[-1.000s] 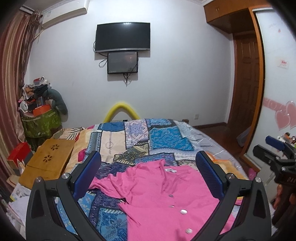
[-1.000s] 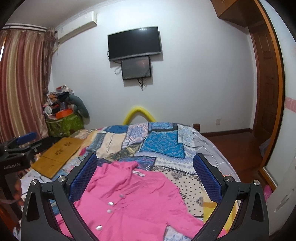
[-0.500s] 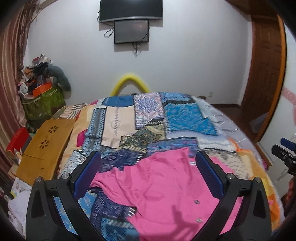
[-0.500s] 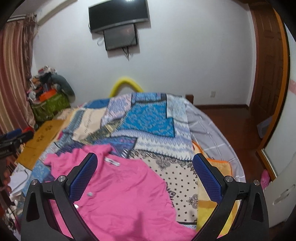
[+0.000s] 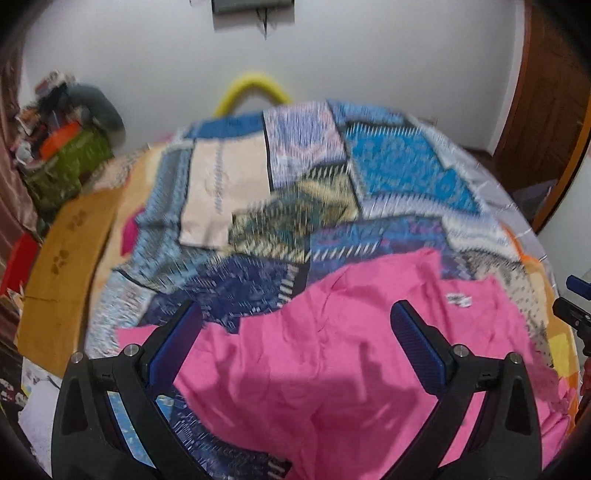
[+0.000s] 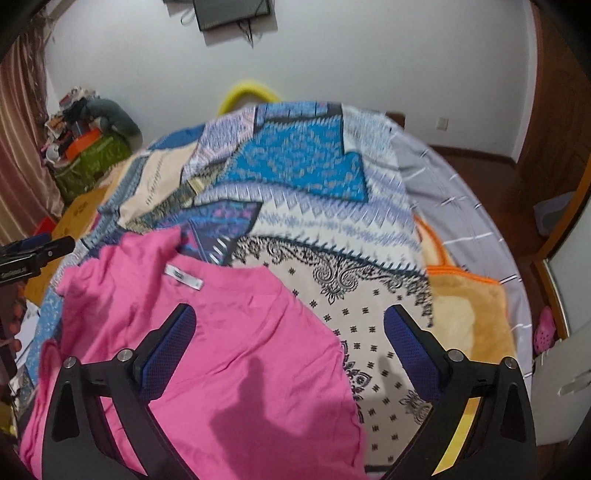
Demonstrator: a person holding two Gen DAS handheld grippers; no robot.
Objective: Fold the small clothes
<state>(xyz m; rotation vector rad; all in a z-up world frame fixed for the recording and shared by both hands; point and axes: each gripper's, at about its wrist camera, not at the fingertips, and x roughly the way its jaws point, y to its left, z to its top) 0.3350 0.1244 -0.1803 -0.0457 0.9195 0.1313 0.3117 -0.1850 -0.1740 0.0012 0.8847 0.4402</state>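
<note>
Place: a home bedroom.
Bed: a wide bed (image 6: 461,206) under a patchwork cover (image 5: 406,166).
Wall: a screen (image 6: 232,13) mounted high on white plaster.
Window side: striped curtain (image 6: 18,147).
Corner: a heap of household clutter (image 5: 62,147).
Exit: a wooden door (image 5: 546,92).

No text could be read. A white neck label (image 6: 183,277) sat inside the collar of the pink shirt (image 6: 236,354), its print too small and blurred to make out.
</note>
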